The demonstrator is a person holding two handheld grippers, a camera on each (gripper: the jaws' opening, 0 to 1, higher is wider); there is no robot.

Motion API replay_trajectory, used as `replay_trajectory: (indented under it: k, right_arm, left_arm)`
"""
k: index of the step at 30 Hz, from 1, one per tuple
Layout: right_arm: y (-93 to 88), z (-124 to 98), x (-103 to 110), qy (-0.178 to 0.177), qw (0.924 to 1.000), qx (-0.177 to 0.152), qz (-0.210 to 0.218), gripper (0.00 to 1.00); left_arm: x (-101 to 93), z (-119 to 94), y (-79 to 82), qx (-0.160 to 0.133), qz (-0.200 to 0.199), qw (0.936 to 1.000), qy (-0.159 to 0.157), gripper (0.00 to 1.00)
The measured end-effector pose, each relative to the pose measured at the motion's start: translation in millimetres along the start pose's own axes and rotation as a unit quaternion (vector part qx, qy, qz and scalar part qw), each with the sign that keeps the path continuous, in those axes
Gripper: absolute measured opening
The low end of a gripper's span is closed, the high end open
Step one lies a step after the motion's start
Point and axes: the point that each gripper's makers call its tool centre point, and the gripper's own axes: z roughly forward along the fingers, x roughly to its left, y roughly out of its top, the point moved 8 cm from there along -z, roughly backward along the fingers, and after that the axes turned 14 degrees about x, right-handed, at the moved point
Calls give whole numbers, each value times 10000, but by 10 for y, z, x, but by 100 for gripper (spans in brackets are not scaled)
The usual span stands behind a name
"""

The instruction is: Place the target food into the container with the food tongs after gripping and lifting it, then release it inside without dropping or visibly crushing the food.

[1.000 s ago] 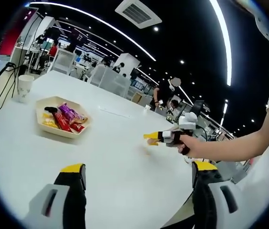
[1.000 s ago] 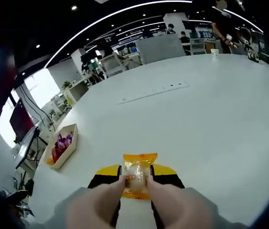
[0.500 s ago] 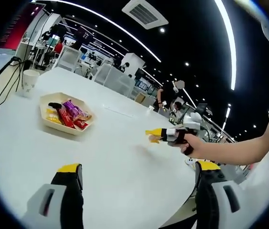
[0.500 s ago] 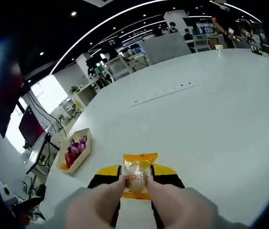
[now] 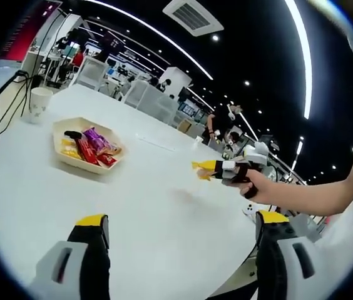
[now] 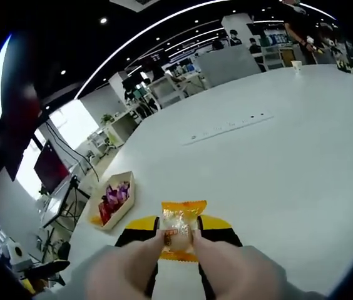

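An orange-wrapped snack packet (image 6: 179,217) sits upright between the grey fingers (image 6: 133,265) of my right gripper (image 6: 178,235), which is shut on it above the white table. From the left gripper view, the same right gripper (image 5: 209,169) is held by a person's hand at mid-right, and the packet (image 5: 200,167) sticks out of its tip. The beige tray (image 5: 84,165) (image 6: 127,209) of wrapped snacks lies to the left of it, a good way off. My left gripper (image 5: 181,220) stands wide open and holds nothing.
A paper cup (image 5: 38,104) stands beyond the tray near the table edge, beside cables. A flat power strip (image 6: 230,126) lies across the middle of the table. Another cup (image 6: 297,64) stands at the far end. Office desks and people fill the background.
In the right gripper view the tray has drifted toward the centre and looks larger, as that camera moved. The packet stays held the same way. The left gripper stays open.
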Motion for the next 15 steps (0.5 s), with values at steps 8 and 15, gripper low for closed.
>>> replay_trajectory:
  k: [8,15]
  right_arm:
    - [78,15,90,203,9998,-90,-22,24]
    - [127,12,194,340,9993,-101,-152,24]
  left_arm:
    - [4,-3,-17,63,-23,10000,23,99]
    - [-2,8,10,48,-122,9999,-59,99]
